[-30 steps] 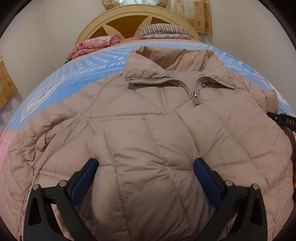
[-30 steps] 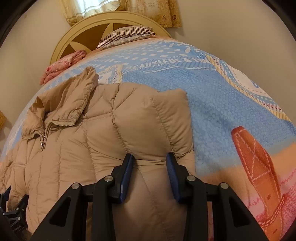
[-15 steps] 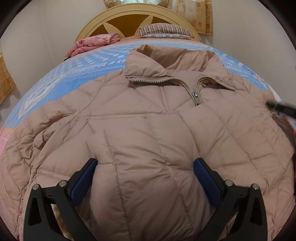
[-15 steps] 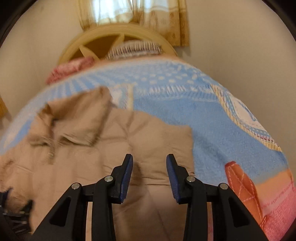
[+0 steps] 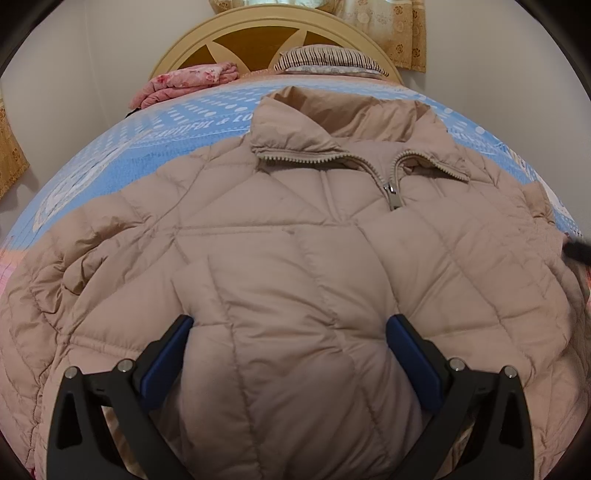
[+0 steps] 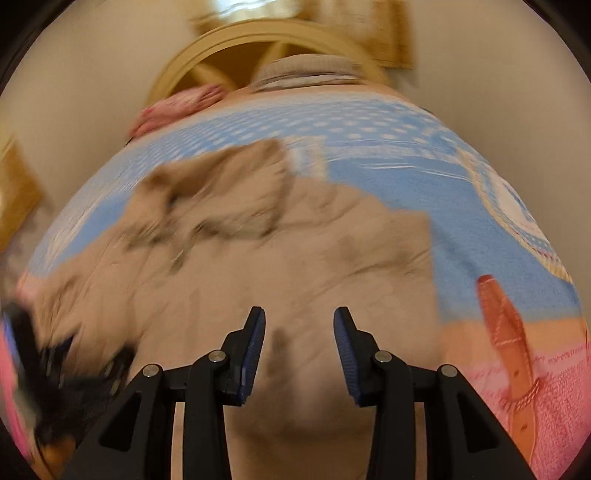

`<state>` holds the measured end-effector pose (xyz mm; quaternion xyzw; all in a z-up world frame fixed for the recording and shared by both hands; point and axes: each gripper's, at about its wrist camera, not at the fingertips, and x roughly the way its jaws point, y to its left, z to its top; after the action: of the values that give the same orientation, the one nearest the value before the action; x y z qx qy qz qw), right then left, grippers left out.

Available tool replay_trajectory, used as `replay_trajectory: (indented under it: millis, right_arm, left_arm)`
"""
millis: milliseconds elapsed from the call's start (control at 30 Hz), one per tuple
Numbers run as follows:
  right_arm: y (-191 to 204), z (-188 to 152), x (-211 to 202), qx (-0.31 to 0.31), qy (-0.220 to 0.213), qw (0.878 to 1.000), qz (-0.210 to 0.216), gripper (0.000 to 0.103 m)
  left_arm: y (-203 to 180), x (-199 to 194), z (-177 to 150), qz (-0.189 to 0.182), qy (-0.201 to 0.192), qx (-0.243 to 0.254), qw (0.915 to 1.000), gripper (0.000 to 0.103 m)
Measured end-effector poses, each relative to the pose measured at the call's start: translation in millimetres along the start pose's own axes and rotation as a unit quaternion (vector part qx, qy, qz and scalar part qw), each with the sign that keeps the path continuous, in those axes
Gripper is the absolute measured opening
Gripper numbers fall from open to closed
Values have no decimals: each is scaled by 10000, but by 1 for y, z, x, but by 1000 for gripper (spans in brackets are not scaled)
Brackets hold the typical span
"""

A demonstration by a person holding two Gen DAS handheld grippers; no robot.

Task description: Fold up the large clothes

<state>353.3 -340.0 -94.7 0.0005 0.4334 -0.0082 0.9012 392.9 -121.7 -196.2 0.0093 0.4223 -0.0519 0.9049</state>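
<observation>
A beige quilted puffer jacket point(image 5: 295, 229) lies front up on the bed, collar toward the headboard, zipper pull point(image 5: 392, 195) near the neck. One sleeve point(image 5: 280, 362) is folded across the jacket's front. My left gripper point(image 5: 288, 332) is open wide and straddles this sleeve. In the blurred right wrist view the jacket point(image 6: 295, 258) fills the middle. There my right gripper point(image 6: 299, 328) is shut on the thick other sleeve point(image 6: 295, 413), which bulges between its pads. This gripper shows as a dark blur point(image 5: 578, 251) at the right edge of the left wrist view.
A blue, pink and orange patterned blanket point(image 5: 147, 162) covers the bed point(image 6: 461, 221). At its head stand a round cream headboard point(image 5: 258, 33), a striped pillow point(image 5: 328, 59) and a folded pink floral cloth point(image 5: 184, 81). Walls close in on both sides.
My right gripper has lifted and swung toward the jacket's middle with the sleeve, its view now blurred and rolled. The left gripper has stayed where it was.
</observation>
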Motion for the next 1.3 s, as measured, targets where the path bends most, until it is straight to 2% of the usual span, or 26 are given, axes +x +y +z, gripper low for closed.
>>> replay_trajectory:
  millis: [100, 200, 467, 600, 733, 900, 1000, 1133, 1233, 1300]
  right_arm:
    - [12, -25, 21, -294, 193, 9993, -134, 40]
    - [0, -37, 37, -116, 120, 9999, -8, 40]
    - [-1, -45, 36, -16, -85, 9999, 67, 41]
    - [6, -46, 36, -145, -128, 9998, -100, 41]
    - [6, -46, 38, -182, -131, 9996, -150, 41]
    - [2, -46, 38, -94, -132, 9999, -48, 41]
    - [2, -46, 38, -92, -135, 9999, -48, 41]
    - [1, -46, 37, -82, -155, 9998, -32, 41]
    - [1, -46, 36, -79, -170, 9998, -24, 41]
    - [0, -46, 35, -73, -187, 9998, -16, 41]
  left_arm:
    - [1, 0, 0, -14, 1, -11, 10000, 103]
    - [1, 0, 0, -31, 1, -20, 10000, 103]
    - [2, 0, 1, -86, 35, -51, 9999, 103]
    - [3, -1, 2, -172, 107, -52, 9998, 103]
    - [14, -24, 2, -180, 57, 60, 9998, 103]
    - [69, -89, -5, 113, -488, -18, 9987, 103]
    - [130, -132, -22, 428, -749, -191, 9961, 103]
    - [208, -162, -58, 985, -737, -520, 9910, 103]
    - [265, -175, -96, 1475, -521, -901, 9836, 103]
    - [290, -181, -117, 1592, -377, -1140, 9799, 103]
